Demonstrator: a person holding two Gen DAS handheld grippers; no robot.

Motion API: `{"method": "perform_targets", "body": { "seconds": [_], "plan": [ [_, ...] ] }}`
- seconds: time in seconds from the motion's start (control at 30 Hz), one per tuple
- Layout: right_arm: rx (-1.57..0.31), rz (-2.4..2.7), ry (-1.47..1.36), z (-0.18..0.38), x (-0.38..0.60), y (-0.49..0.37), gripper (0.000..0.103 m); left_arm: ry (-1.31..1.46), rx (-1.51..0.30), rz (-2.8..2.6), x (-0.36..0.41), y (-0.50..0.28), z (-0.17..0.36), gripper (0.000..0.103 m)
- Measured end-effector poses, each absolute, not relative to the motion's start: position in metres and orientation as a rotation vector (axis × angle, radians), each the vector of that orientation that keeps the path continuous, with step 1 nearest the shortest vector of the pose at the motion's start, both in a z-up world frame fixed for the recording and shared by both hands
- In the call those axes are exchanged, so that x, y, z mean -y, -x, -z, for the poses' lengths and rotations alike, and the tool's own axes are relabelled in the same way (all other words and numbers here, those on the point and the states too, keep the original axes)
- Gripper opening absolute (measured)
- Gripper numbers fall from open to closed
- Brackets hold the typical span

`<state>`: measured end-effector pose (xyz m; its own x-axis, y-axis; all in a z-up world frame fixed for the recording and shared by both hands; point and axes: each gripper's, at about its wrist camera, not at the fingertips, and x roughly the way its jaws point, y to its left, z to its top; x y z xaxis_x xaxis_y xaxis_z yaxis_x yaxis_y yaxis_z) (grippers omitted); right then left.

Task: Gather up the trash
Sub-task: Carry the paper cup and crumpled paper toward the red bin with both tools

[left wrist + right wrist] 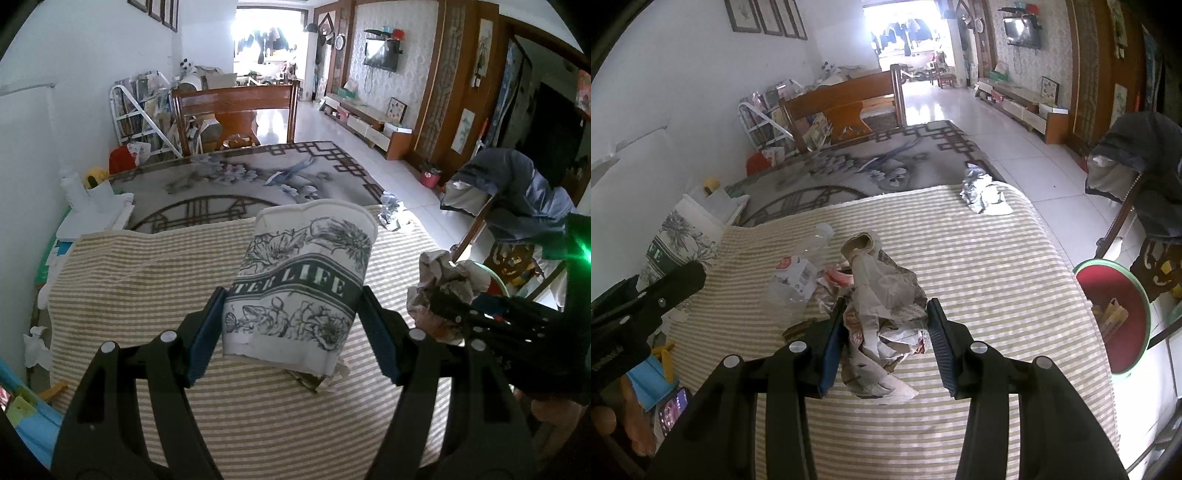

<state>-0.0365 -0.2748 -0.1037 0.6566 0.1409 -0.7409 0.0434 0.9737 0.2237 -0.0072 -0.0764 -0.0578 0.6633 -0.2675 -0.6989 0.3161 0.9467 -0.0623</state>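
Paper cup (301,284), squeezed between left gripper (291,332) pads above the striped cloth (147,280), may crush/slip, & the loose crumpled paper wad (882,325) clamped in right gripper (886,347) could shed bits before reaching the red bin (1115,317).

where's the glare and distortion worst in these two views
Left wrist view: the far doorway is blown out white, a green flare streaks the right edge, and the fisheye bends the walls. Right wrist view: the same doorway is overexposed, with sheen on the floor tiles; the cup looks slightly soft at the left edge.
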Motion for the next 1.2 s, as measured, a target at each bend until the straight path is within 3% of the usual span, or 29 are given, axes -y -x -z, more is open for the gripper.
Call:
{"method": "perform_targets", "body": {
  "seconds": [1.2],
  "plan": [
    [-0.844,0.066,-0.3,0.102,0.463,0.078,0.044,-0.129,-0.84,0.405,0.262,0.028,0.075,0.069]
  ]
}}
